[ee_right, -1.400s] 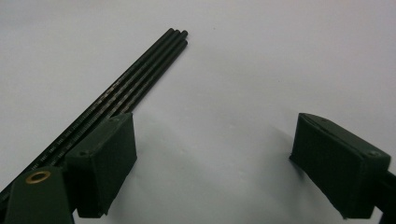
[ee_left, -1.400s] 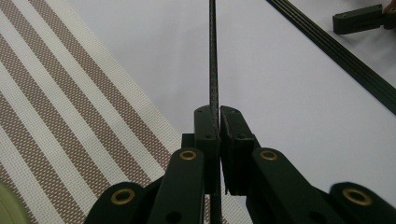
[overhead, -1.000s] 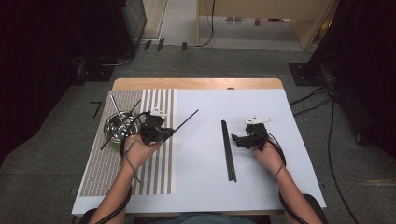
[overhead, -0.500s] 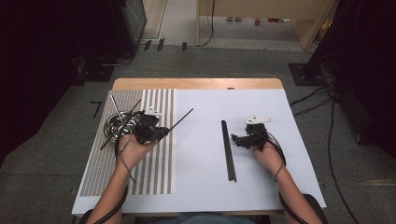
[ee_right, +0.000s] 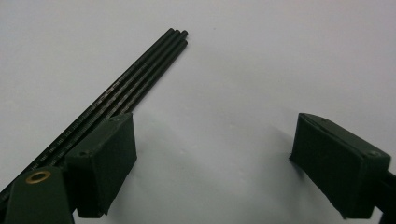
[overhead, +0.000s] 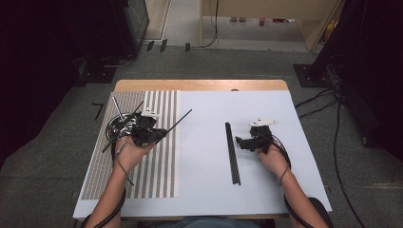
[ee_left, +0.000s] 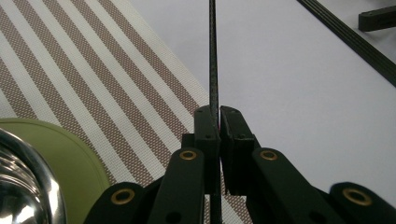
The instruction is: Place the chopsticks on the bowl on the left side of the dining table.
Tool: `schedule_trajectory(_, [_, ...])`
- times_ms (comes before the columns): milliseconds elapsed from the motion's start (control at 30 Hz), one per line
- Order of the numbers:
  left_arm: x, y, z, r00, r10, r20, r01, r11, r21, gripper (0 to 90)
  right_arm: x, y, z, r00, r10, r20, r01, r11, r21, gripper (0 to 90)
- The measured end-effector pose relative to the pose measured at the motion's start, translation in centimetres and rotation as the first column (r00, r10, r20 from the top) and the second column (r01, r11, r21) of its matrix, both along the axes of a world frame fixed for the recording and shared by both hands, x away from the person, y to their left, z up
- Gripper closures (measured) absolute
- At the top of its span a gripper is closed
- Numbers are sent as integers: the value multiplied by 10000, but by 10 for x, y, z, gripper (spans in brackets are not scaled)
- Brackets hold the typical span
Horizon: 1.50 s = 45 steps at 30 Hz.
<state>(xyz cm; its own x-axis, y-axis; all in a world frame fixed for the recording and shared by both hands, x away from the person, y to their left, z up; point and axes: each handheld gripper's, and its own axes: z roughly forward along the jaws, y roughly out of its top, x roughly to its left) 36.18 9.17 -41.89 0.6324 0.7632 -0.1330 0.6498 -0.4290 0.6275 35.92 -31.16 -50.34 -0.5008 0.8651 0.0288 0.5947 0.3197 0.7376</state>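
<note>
Rod (ee_left: 213, 56) is the thin black stick that the left gripper (overhead: 159, 134) holds above the striped mat (overhead: 157, 175), with its long end pointing up and away over the white sheet (overhead: 199, 190). The jaws are closed on it, and in the left gripper view the rod passes straight through the narrow slit between the two pads (ee_left: 207, 128), so it is held far from its middle. I think this is the main danger: the long free end can swing or turn in the pads, and the rod may slip out. The back end could also catch the other rods (overhead: 116, 108) that stand in the metal bowl (overhead: 119, 126), just left of the mat's middle. To the right of the mat, a bundle of rods (overhead: 232, 152) lies flat on the sheet. The right gripper (overhead: 243, 141) rests beside it with jaws wide open, one pad (ee_right: 105, 154) touching or nearly touching the bundle, so a careless push could roll it away.
</note>
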Motion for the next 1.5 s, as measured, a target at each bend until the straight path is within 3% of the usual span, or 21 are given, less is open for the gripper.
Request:
schedule_trajectory(767, [1, 24, 2, 9990, 385, -204, -384, 9992, 69, 877, 0, 0, 0, 10000, 2, 5, -2, 10000, 2, 137])
schedule_trajectory(1500, [1, 56, 7, 9936, 1120, -135, -1118, 9936, 157, 877, 0, 0, 0, 10000, 3, -1, -3, 10000, -9, 137])
